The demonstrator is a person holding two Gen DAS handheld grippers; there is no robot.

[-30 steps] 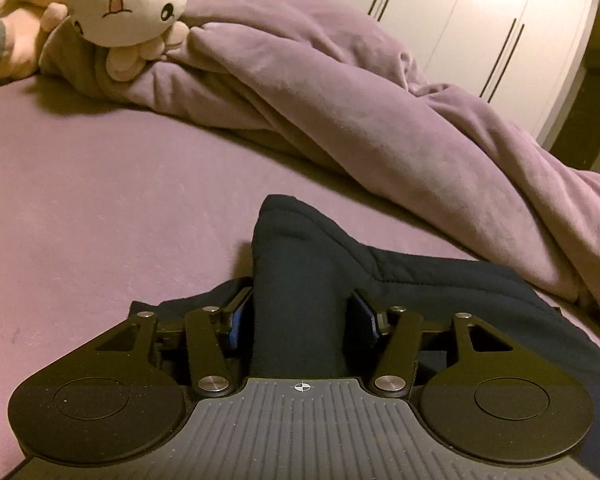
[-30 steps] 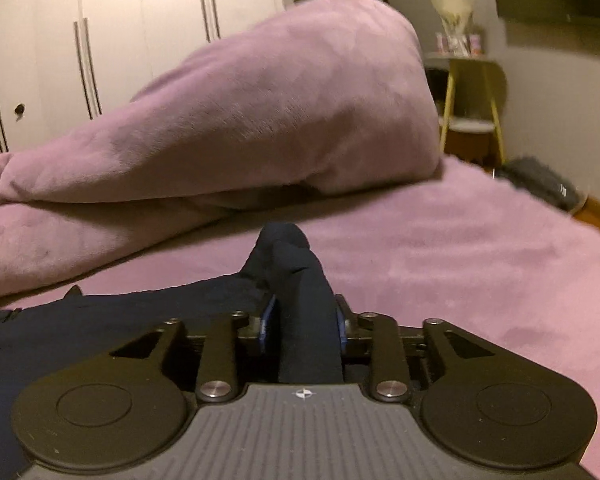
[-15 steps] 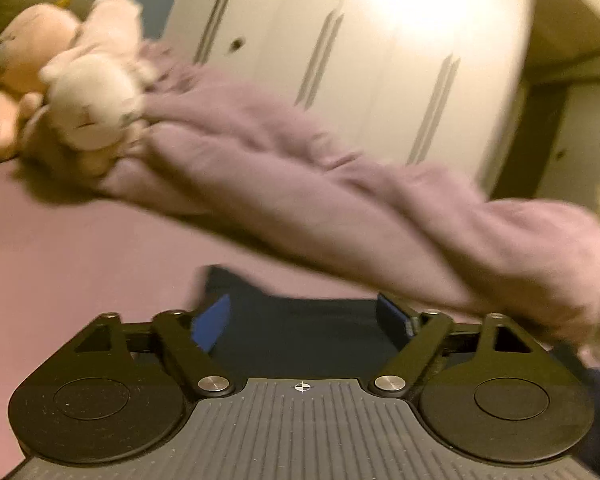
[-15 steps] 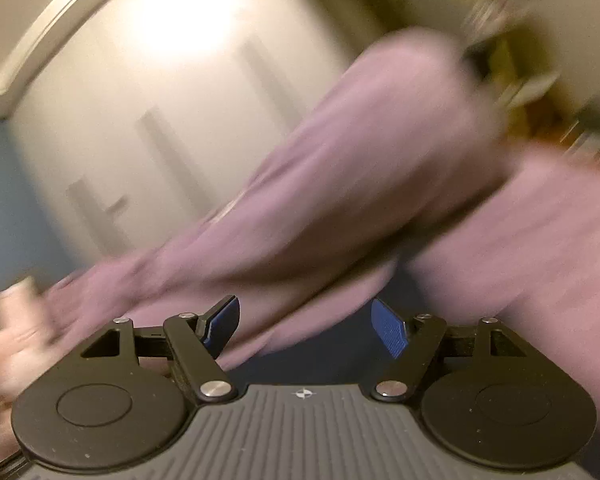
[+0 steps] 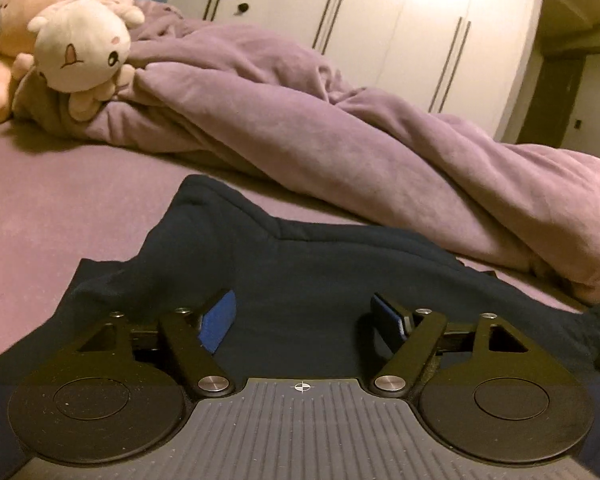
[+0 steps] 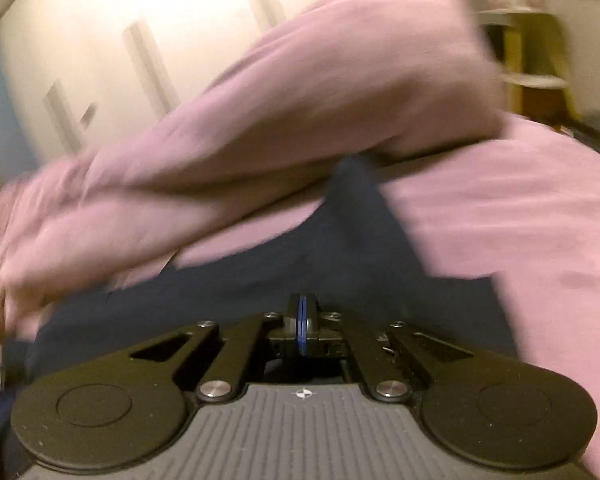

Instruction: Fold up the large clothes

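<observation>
A dark navy garment [image 5: 300, 264] lies on the purple bed sheet [image 5: 60, 208], one corner bunched up at the far left. My left gripper [image 5: 304, 316] is open just above the garment, its blue pads apart and nothing between them. In the blurred right wrist view, the same garment [image 6: 340, 256] spreads below my right gripper [image 6: 302, 320], whose blue pads are pressed together with nothing visible between them.
A rumpled purple blanket [image 5: 340, 132] lies along the far side of the garment; it also shows in the right wrist view [image 6: 300, 92]. Plush toys [image 5: 80, 44] sit at the far left. White wardrobe doors [image 5: 400, 20] stand behind. A yellow side table [image 6: 532, 64] stands at the right.
Both grippers let go of the garment folds they pinched a second ago and pulled back. The left stays open; the right has since shut empty and is moving fast.
</observation>
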